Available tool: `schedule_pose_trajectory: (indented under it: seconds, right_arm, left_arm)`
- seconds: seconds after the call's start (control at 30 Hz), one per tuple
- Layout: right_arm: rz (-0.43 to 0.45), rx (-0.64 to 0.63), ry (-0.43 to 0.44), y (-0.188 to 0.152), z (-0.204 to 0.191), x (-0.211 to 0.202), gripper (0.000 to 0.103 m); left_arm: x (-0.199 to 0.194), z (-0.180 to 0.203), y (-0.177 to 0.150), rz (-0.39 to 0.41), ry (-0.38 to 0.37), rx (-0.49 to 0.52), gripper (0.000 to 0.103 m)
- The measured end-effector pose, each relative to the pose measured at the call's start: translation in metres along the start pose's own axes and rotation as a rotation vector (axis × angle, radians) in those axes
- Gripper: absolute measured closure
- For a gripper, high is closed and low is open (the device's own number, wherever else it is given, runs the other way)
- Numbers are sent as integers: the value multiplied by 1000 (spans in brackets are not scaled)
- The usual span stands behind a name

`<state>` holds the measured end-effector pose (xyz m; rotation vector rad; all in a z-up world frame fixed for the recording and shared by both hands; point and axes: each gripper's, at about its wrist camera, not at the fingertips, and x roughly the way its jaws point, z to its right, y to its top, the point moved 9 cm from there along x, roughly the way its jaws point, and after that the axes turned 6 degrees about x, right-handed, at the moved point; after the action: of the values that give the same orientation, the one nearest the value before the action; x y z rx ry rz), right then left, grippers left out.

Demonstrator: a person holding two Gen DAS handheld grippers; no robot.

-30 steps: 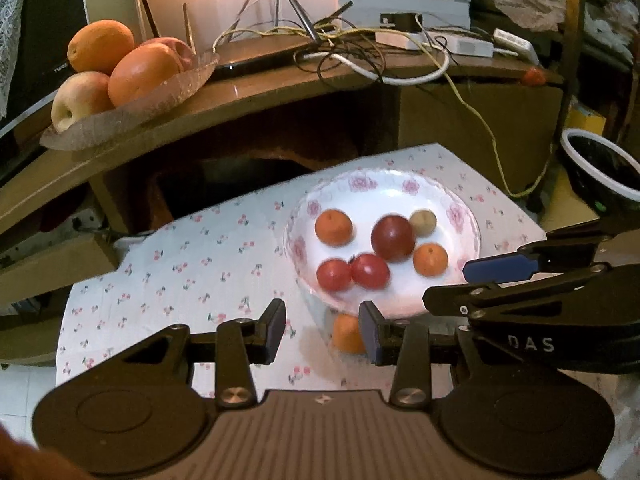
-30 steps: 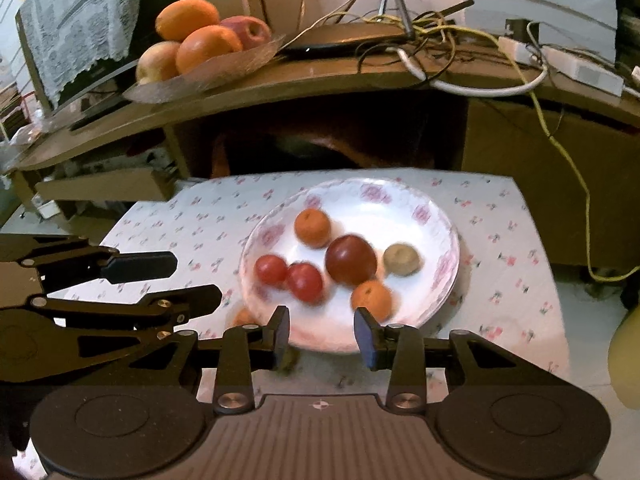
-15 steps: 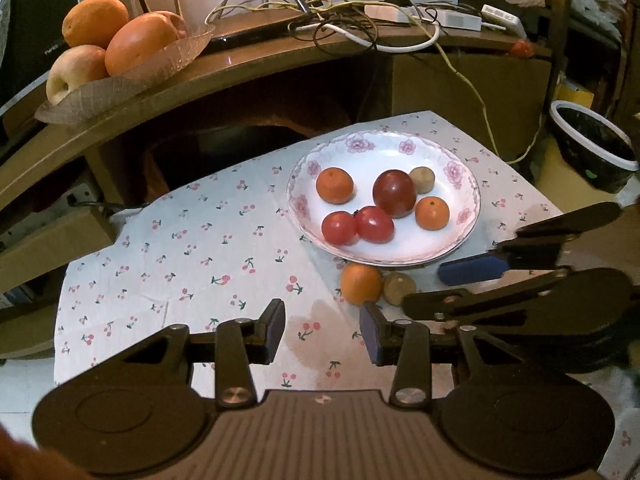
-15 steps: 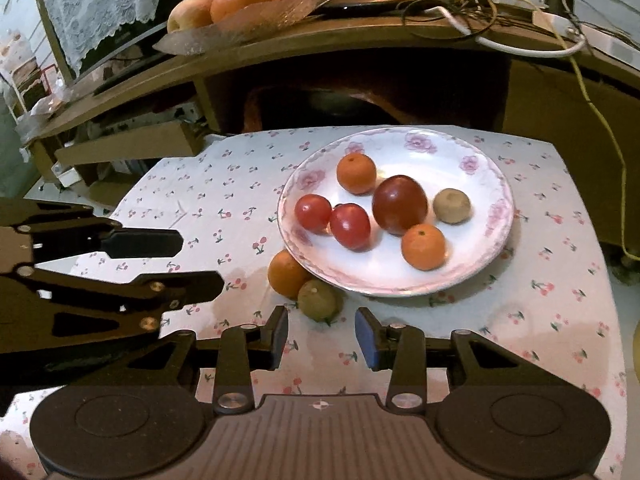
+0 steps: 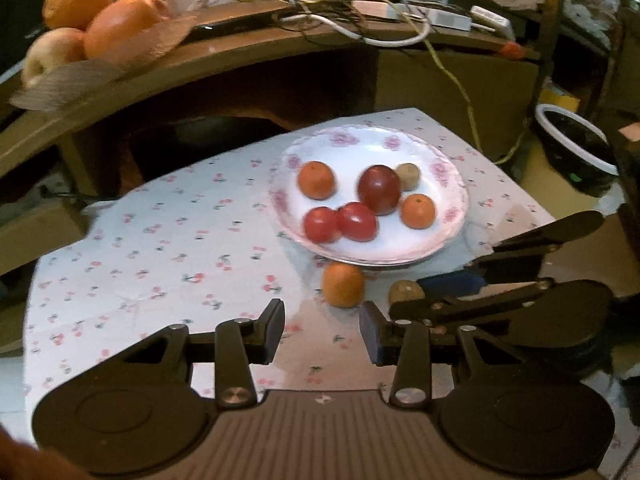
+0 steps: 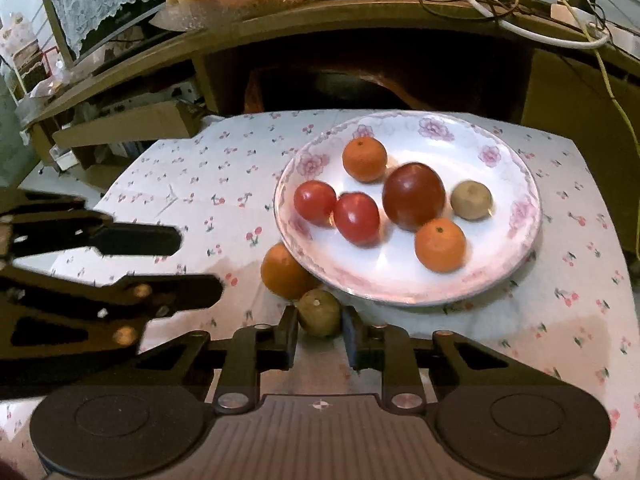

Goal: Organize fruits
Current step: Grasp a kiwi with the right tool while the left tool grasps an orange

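A white floral plate [image 5: 448, 168] [image 6: 516, 168] on the cherry-print cloth holds two tomatoes, two small oranges, a dark red fruit [image 6: 414, 194] and a small brown fruit [image 6: 471, 200]. Beside the plate's near edge lie a loose orange [image 5: 343, 284] [image 6: 282, 272] and a green-brown fruit [image 5: 406, 292] [image 6: 319, 312]. My right gripper [image 6: 319, 338] has its fingers on either side of the green-brown fruit, close to its sides. My left gripper [image 5: 322, 330] is open and empty, just short of the loose orange.
A glass dish with big oranges and an apple [image 5: 92, 36] sits on the wooden shelf behind. Cables [image 5: 360, 20] lie on the shelf. A black bin with a white rim [image 5: 572, 148] stands to the right of the table.
Both grippers drew back from the plate and lowered. The right gripper moved onto the green-brown fruit and its fingers narrowed around it. The loose orange and green-brown fruit came into view.
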<state>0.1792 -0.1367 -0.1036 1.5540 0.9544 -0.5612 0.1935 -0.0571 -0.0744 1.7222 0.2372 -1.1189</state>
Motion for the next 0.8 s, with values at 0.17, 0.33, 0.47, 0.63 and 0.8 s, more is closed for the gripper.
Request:
schedule_pose_trajectory:
  seconds: [0.17,0.33,0.47,0.63,0.8]
  right_arm:
    - [-14,44,-18,-13,19,-18,78]
    - [-28,59,-4,-18,27,-25,78]
    - [-30,65,-5,-20,35,-27,78]
    - [-28,62,-8,-19,41,-30,78]
    - [-30,47,-19,-22,39,-37,78]
  left_arm:
    - [21,10,4,12,-19,8,57]
    - [39,12,10,27,-8,-13,57]
    - [49,11,7,7,10,-15,67]
    - [48,11,4,8,24,-16,68]
    - [21,20,-5,7,13,9,68]
